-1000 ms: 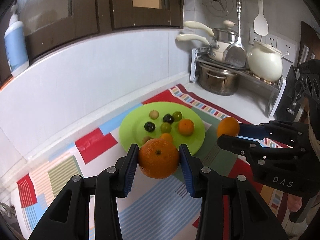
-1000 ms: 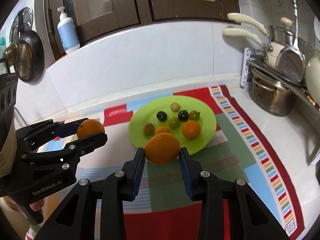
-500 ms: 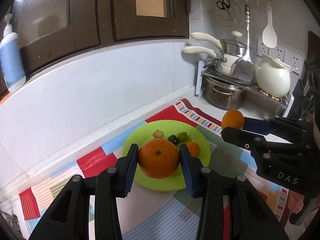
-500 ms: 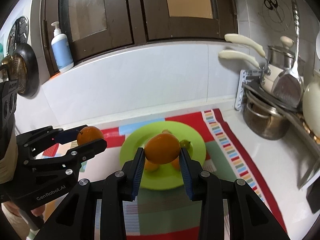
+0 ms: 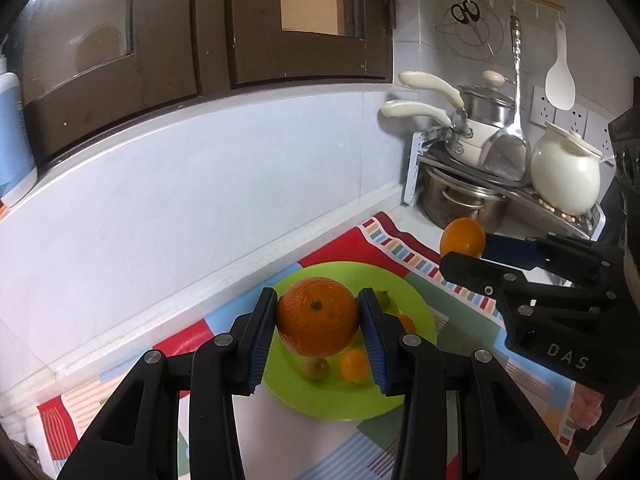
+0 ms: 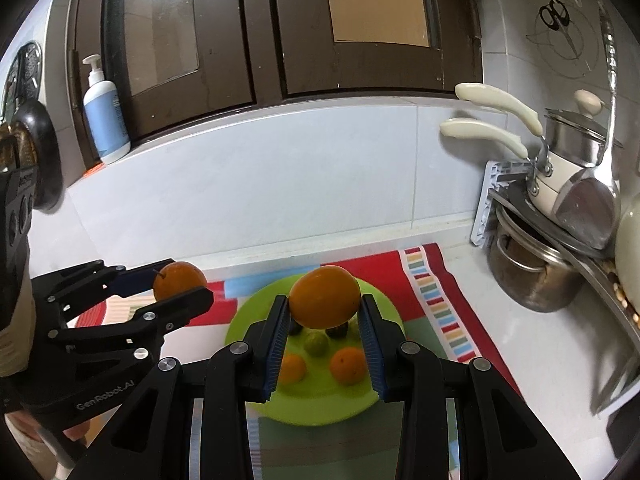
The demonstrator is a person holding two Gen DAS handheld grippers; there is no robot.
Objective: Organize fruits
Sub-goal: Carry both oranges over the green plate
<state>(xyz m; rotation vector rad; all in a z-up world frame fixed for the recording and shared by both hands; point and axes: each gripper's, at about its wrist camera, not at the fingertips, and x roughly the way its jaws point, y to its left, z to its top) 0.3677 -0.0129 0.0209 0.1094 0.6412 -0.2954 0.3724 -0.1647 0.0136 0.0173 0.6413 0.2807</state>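
My left gripper [image 5: 318, 332] is shut on a large orange [image 5: 317, 322] and holds it above the green plate [image 5: 416, 308]. My right gripper [image 6: 325, 320] is shut on a smooth orange [image 6: 325, 302] above the same plate [image 6: 248, 320]. Each gripper shows in the other's view: the right gripper [image 5: 464, 248] with its orange [image 5: 462, 237], the left gripper [image 6: 180, 284] with its orange [image 6: 179, 280]. The plate holds small oranges [image 6: 347, 365], a green fruit [image 6: 315, 345] and dark fruits, partly hidden.
The plate lies on a colourful patterned mat [image 6: 440, 312] on a white counter. A rack with pots and pans [image 6: 532, 276] and a white kettle [image 5: 566, 180] stand at the right. A soap bottle [image 6: 105, 120] stands on the window ledge.
Both grippers have risen and moved forward over the plate with their oranges still held. The plate now sits lower and closer in both views.
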